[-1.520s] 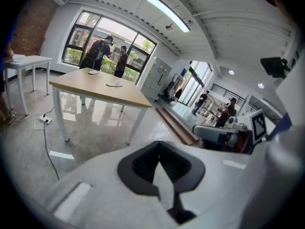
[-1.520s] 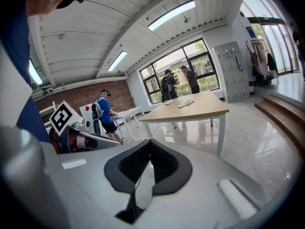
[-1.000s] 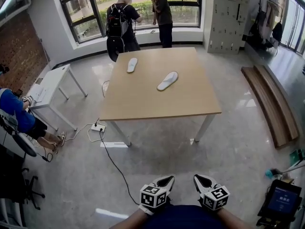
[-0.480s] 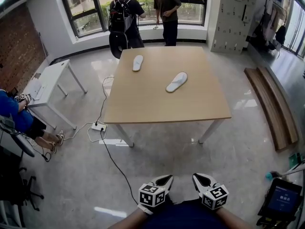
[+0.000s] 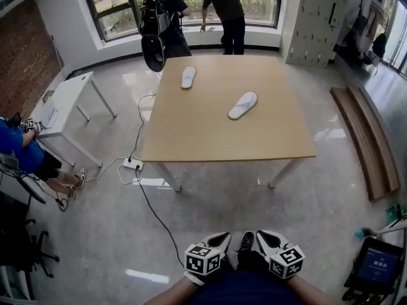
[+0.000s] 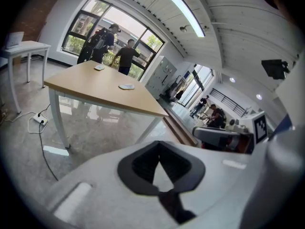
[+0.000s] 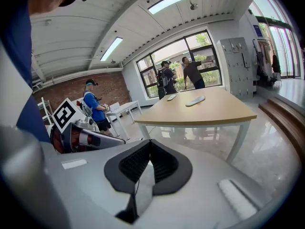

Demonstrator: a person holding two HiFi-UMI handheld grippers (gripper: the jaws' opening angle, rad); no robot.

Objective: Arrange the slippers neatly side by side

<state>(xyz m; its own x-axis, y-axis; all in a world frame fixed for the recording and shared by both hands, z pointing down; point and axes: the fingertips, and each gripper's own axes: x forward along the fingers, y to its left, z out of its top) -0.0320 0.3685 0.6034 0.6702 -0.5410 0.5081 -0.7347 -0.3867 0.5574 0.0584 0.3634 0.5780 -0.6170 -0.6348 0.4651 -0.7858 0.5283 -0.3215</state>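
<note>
Step in hand: the approach. Nothing is gripped, and I stand well back from the desk [image 5: 216, 138], so by my reckoning the arranging proper has not begun.
Left gripper [image 6: 160, 147]: held low in front of my body. Its fingers [image 6: 138, 168] are together, tips meeting, with nothing between them.
Right gripper [image 7: 150, 146]: just beside the left one and equally low. Its fingers [image 7: 133, 163] are closed tip to tip and empty.
Slippers: both white, both on the desk, well apart. The far slipper [image 5: 188, 77] lies near the far left edge, running roughly along the desk's depth. The near slipper [image 5: 243, 105] lies right of the middle, turned on a diagonal.
Mismatch: they point different ways and are nowhere near side by side.
Poor view: from here each is too small for me to tell whether it lies sole down.
In the way: a power strip [image 5: 132, 166] and its cable lie on the floor near the desk's front left leg. Two people [image 5: 166, 18] stand at the window beyond the far edge.
Next move: I judge I must walk up to the desk, part my fingers, and take one slipper, probably the near one with the right gripper. Then I carry it beside the other and turn it to match.
Care: a slipper this thin and flat likely needs a low pinch at its rim, not a grab from above.
</note>
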